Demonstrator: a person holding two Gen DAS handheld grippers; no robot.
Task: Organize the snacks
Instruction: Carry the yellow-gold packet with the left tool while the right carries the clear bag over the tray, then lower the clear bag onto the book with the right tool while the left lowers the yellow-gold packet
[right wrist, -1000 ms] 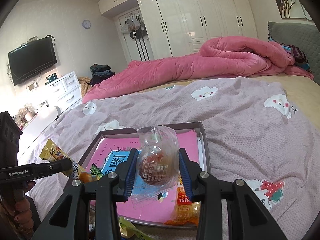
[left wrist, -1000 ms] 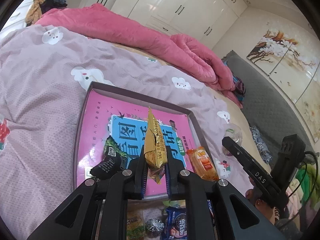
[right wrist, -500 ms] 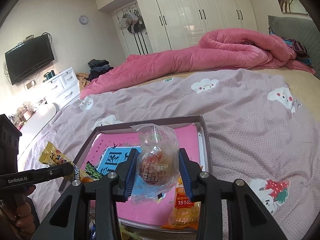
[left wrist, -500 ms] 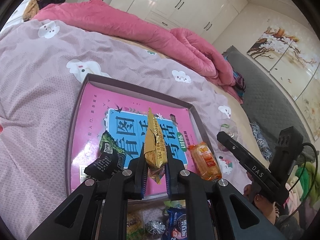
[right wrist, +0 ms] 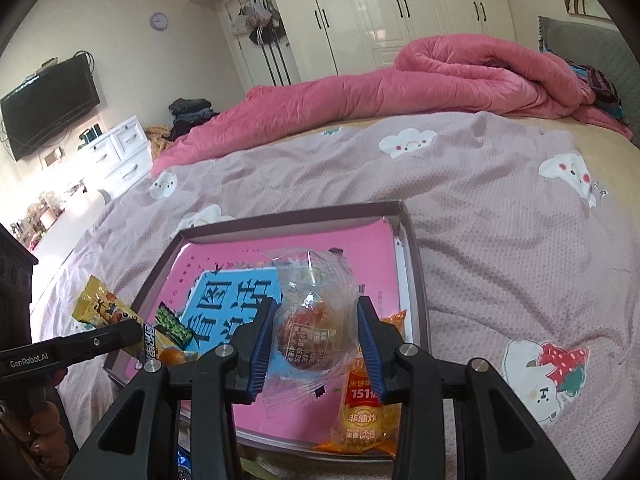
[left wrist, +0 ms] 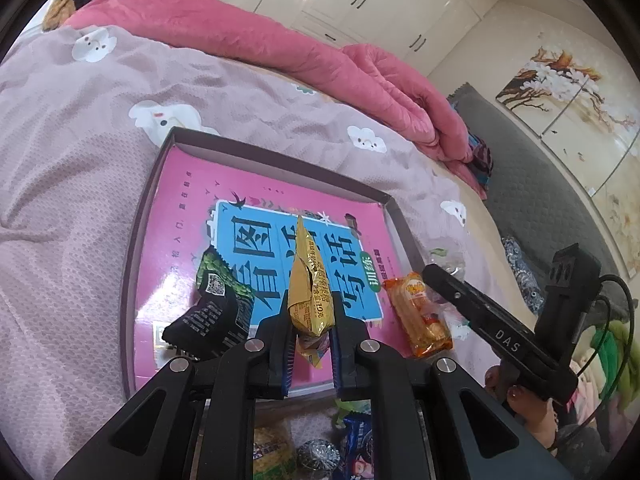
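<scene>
While both grippers hang over the tray (left wrist: 144, 216) on the bed (right wrist: 500, 248), left gripper (left wrist: 312, 332) clamps gold packet (left wrist: 310, 292), right gripper (right wrist: 316, 340) clamps clear bag (right wrist: 316, 312).

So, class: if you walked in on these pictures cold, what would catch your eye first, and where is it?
Probably the pink-bottomed box lying on the cloud-print bedspread, with a few snacks at its near end. Above it, the left gripper pinches a gold snack packet upright, and the right gripper clamps a clear-wrapped brown pastry.
</scene>
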